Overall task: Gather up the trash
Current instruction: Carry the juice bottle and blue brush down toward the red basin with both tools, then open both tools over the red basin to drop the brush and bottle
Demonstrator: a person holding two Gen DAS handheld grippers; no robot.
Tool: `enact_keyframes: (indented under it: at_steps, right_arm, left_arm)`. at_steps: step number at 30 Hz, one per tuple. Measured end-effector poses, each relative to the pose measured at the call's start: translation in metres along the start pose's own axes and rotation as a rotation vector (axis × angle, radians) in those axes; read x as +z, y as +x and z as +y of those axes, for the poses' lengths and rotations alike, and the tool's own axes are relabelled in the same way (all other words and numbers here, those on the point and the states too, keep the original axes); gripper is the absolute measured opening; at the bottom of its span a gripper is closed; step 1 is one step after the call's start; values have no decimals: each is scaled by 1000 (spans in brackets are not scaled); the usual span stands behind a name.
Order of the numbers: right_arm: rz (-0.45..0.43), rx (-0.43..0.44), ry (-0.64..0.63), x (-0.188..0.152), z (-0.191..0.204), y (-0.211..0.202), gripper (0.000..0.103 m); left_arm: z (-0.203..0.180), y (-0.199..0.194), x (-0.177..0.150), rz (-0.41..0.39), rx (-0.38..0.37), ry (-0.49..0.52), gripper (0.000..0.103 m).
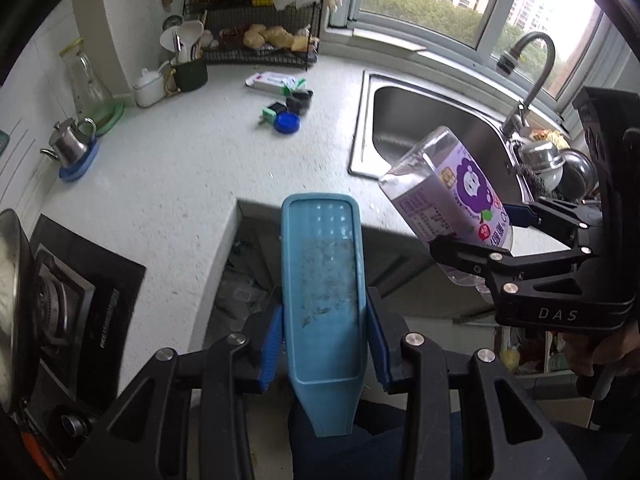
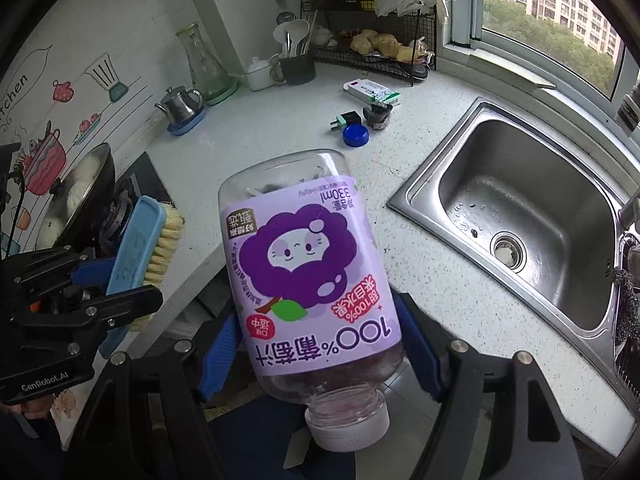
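The left gripper [image 1: 324, 344] has its blue fingers [image 1: 270, 348] closed partway onto the sides of a light blue plastic scrubbing brush [image 1: 324, 280], pads pressing its body. Seen from the left wrist, the brush points toward twelve o'clock, its flat back upward; from the right wrist its pale bristles [image 2: 164, 240] face away toward three o'clock. It hangs over the curved edge of the white speckled stone table [image 1: 180, 184].

The right gripper [image 2: 320, 344] stands wide, fingers [image 2: 218, 354] clamped on either side of a clear plastic juice bottle with a purple grape label [image 2: 310, 276]. The bottle is held upside down, its white screw cap [image 2: 348, 428] nearest the camera at six o'clock and its base tilted toward twelve o'clock. In the left wrist view that same bottle sits at three o'clock, out over the table's edge just in front of the stainless steel sink [image 1: 436, 128].

Farther back on the table, at about twelve o'clock from the bottle, lie a round blue plastic lid [image 2: 355, 135], a small green-and-black plug adapter [image 2: 345, 121] just beside it, a dark crumpled cup-like piece [image 2: 377, 115], and a white and green cardboard box [image 2: 372, 92] behind them. A small steel teapot on a blue saucer [image 2: 181, 107] stands at ten o'clock, with a black wire rack holding ginger roots [image 2: 380, 46] against the back wall. A person's hand [image 1: 604, 354] grips the handle of the right tool.
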State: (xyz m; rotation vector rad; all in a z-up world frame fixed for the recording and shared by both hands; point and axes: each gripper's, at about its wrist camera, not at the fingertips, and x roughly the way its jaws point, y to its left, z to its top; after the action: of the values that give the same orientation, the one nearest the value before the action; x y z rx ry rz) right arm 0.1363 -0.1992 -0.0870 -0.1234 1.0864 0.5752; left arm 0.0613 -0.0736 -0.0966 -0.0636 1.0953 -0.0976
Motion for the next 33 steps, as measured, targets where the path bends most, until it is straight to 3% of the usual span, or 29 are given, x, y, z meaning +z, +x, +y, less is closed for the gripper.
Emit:
enact_keyframes:
  at_steps: [9,17,24,33]
  right_arm:
    - [79,7,43,-26,3,33,72]
    - [224,35,121,-73,-2,94,72]
    - [336,51,201,-116,-25,171,72]
    - [372,-5,198,-155,-63,258,72]
  left_arm:
    - [7,48,-34,138,-46,-12,35]
    - [12,119,-74,282,-59,-9,35]
    - [12,204,-110,380,-62,-11,35]
    - [8,323,-147,483,-77,20,35]
